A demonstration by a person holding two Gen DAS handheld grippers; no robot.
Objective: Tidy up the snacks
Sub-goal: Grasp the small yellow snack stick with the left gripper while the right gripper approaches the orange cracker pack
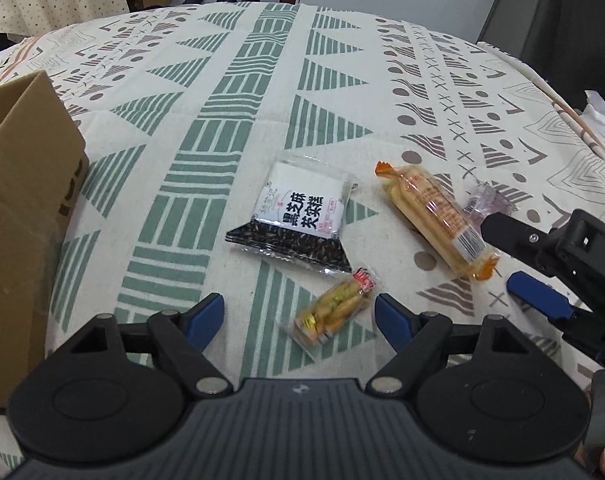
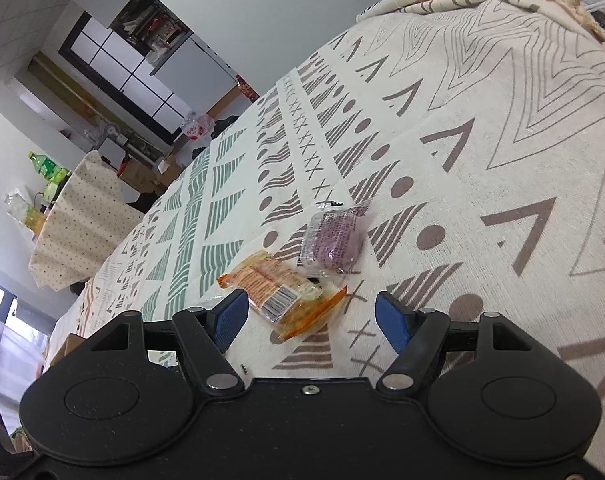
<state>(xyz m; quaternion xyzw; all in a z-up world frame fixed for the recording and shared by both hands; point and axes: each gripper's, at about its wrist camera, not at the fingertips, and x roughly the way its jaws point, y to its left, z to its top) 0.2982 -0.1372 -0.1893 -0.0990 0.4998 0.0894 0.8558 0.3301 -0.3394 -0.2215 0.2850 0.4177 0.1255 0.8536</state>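
Observation:
Several wrapped snacks lie on the patterned tablecloth. A small yellow packet lies between the blue fingertips of my left gripper, which stands open with its pads clear of it. Beyond it are a black-and-white sesame packet and a long orange-ended packet. A small purple packet lies to the right of that. My right gripper is open, low over the near end of the orange-ended packet, with the purple packet just past it. The right gripper also shows at the right edge of the left wrist view.
An open cardboard box stands at the left edge of the table, close to my left gripper. Bare cloth stretches behind the snacks. A second covered table and floor clutter sit beyond the far edge.

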